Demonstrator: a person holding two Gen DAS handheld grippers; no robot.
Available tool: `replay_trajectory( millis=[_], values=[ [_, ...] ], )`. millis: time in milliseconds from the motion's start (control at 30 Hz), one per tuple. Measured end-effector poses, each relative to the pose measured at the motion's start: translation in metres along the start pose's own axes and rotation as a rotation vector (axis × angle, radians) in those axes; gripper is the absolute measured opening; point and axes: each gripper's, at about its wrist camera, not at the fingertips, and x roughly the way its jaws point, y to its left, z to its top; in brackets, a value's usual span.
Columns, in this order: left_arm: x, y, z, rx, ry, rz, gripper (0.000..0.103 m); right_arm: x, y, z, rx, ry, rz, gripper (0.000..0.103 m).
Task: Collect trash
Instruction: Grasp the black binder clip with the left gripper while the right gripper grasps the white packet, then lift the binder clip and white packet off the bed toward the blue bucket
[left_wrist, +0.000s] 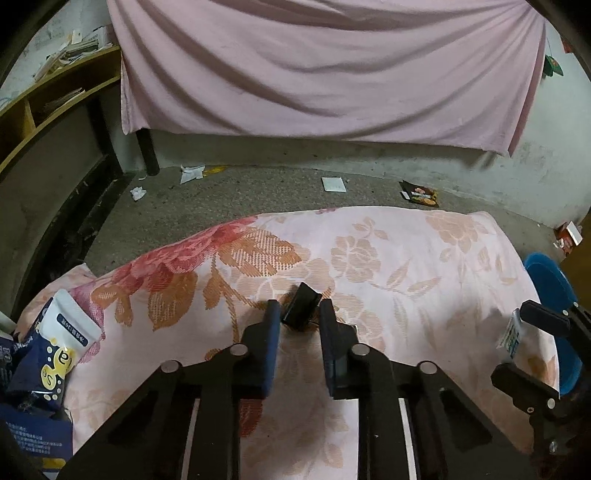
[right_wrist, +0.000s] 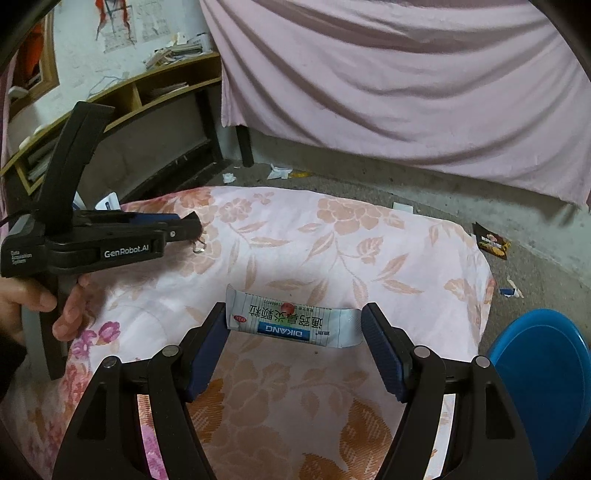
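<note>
**Two light scraps, two claws full**

Left claw (left_wrist: 299, 302): drawn narrow, apparently nipping a small black piece (left_wrist: 300, 314) right at the tips, just above the floral bed cover (left_wrist: 406, 258). Looks rigid, boxy and very light. Seen from the right wrist, trails something thin and shiny below the tips; cannot tell what. Held only at the fingertips, so likely to pivot or pop out if swung fast. Better taken deeper in the pads, across the flat faces.

Right claw (right_wrist: 295, 306): spread wide, closed end to end on a white printed sachet (right_wrist: 291, 323), pads meeting its two short edges. Hangs over the middle of the bed cover. Thin, glossy film, near weightless, soft enough to bow; already slightly buckled along its length. Poor purchase that way: prone to fold or slide under more squeeze. Safer pinched flat across the width, near the middle.

Nothing fragile in either. Still to gather, judging by the view: a heap of packets (left_wrist: 55, 350) at the bed's left edge and loose wrappers (left_wrist: 421, 194) on the floor beyond.
</note>
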Motion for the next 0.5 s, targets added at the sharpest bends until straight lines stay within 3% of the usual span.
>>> replay_trajectory(
  millis=[500],
  values=[
    [-0.015,-0.014,-0.016,0.028,-0.008,-0.052,0.01,-0.01,0.003,-0.002,-0.013,-0.047,-0.007,0.071]
  ],
)
